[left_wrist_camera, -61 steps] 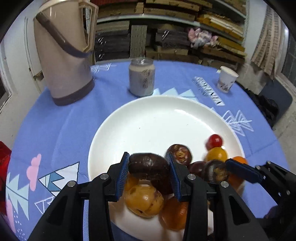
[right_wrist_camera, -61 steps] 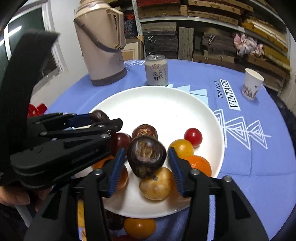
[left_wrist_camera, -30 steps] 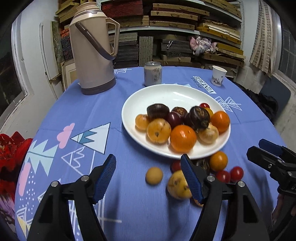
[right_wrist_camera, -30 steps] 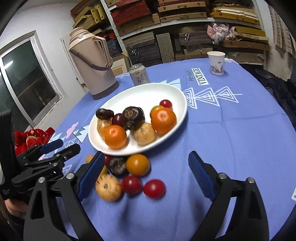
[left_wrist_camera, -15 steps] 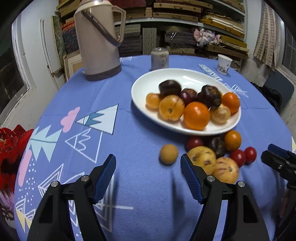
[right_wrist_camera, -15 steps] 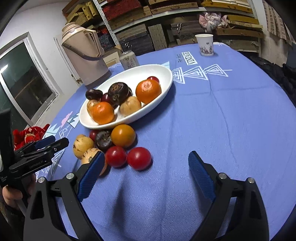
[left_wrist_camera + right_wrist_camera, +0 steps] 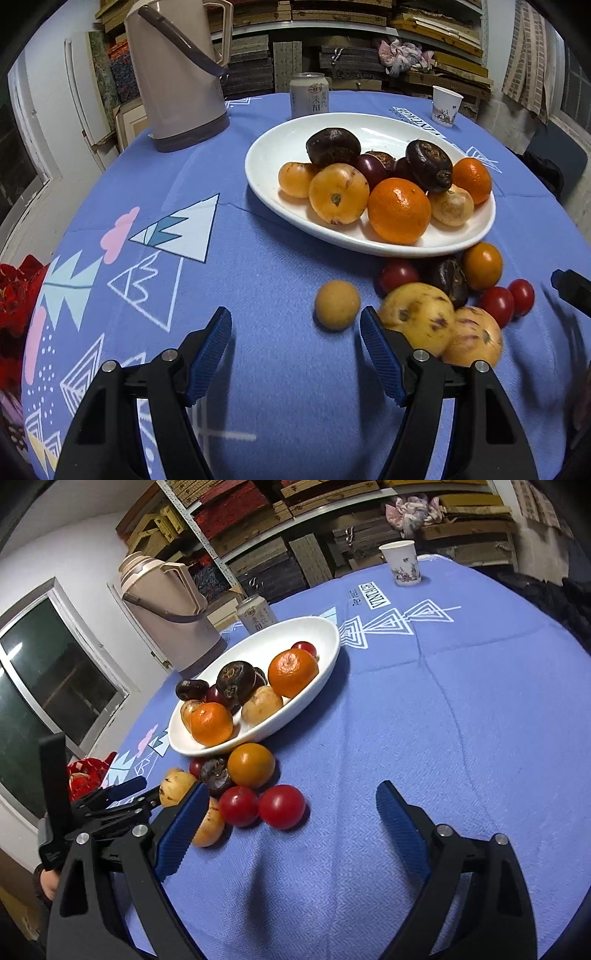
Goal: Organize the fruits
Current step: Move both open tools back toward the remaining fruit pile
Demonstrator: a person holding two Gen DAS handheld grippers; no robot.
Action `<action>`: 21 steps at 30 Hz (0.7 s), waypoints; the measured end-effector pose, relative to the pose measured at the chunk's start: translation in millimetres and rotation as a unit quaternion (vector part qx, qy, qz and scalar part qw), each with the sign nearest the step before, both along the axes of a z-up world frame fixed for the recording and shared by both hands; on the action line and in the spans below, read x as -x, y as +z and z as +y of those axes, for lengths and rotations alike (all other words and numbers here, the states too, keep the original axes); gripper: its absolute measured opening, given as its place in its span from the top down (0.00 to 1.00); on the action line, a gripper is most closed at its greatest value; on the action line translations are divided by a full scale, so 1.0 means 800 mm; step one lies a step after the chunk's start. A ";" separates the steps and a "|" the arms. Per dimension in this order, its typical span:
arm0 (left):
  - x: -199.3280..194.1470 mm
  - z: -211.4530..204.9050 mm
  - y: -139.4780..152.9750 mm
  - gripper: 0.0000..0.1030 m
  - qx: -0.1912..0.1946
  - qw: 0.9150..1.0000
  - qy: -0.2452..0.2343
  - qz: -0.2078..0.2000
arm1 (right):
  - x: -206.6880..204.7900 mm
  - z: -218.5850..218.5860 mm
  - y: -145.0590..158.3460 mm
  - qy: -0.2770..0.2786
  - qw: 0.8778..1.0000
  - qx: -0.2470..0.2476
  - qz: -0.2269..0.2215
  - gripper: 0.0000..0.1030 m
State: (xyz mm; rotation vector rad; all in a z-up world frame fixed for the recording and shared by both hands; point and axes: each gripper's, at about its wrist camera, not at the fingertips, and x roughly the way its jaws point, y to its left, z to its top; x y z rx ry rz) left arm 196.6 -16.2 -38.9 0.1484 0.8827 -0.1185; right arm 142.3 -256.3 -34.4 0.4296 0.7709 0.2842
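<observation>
A round table [image 7: 258,406] is being covered by a blue patterned cloth. A tall beige flask [image 7: 173,70] is being shown at the far side, near a drink can [image 7: 309,94] and a paper cup [image 7: 446,106]. A white plate [image 7: 266,173] is being filled with oranges and dark fruits. Loose fruits are being left on the cloth beside its near rim, among them a small tan fruit [image 7: 337,304] and two red tomatoes [image 7: 262,806]. The left gripper [image 7: 295,347] and right gripper [image 7: 288,834] are being held with jaws wide apart, gripping nothing.

thermos [image 7: 177,74], can [image 7: 309,95], cup [image 7: 446,106] (paper)
</observation>
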 end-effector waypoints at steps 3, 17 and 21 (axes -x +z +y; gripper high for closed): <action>-0.009 0.002 -0.002 0.29 0.007 1.000 -0.001 0.007 | -0.001 0.000 -0.001 0.002 1.000 -0.002 0.001 0.13; -0.021 0.014 -0.014 0.28 0.031 0.999 -0.010 0.011 | 0.008 0.015 0.011 0.003 0.998 0.060 -0.009 0.13; -0.020 0.014 -0.015 0.21 0.028 1.000 -0.006 0.011 | 0.017 0.043 0.021 0.022 0.983 0.180 -0.024 0.13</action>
